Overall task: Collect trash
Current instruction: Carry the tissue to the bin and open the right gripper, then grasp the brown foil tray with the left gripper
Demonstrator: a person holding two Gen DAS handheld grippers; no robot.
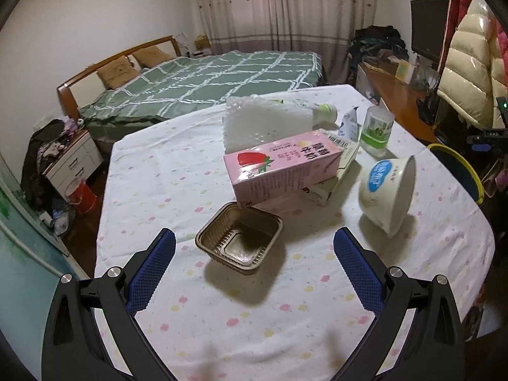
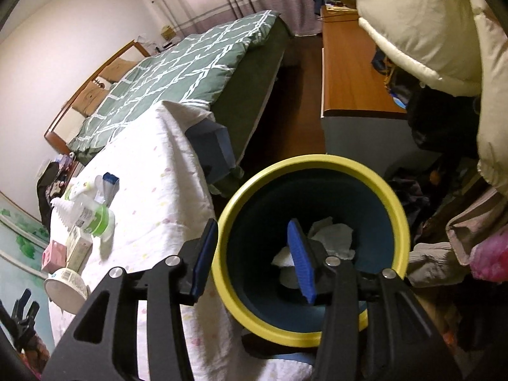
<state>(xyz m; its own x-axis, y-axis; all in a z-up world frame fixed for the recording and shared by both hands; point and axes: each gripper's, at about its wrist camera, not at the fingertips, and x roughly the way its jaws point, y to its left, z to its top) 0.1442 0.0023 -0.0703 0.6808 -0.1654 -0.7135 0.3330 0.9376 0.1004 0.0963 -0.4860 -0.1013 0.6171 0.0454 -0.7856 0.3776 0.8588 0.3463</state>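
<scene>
The right gripper (image 2: 254, 254) hangs with its jaws spread across the yellow rim of the bin (image 2: 393, 197), one finger outside, one inside. White tissue (image 2: 333, 235) lies in the bin. The bin stands just beside the table's (image 2: 165, 171) edge; a bottle (image 2: 92, 216), cartons (image 2: 79, 250) and a cup (image 2: 63, 289) crowd the far side.

At frame centre we see a brown tray (image 1: 239, 238) lying upright and empty, a pink carton (image 1: 282, 171) on its side behind it, a tipped white bowl (image 1: 389, 190) to the right, and a yellow-rimmed bin (image 2: 312, 171) holding white paper (image 2: 330, 233).
</scene>
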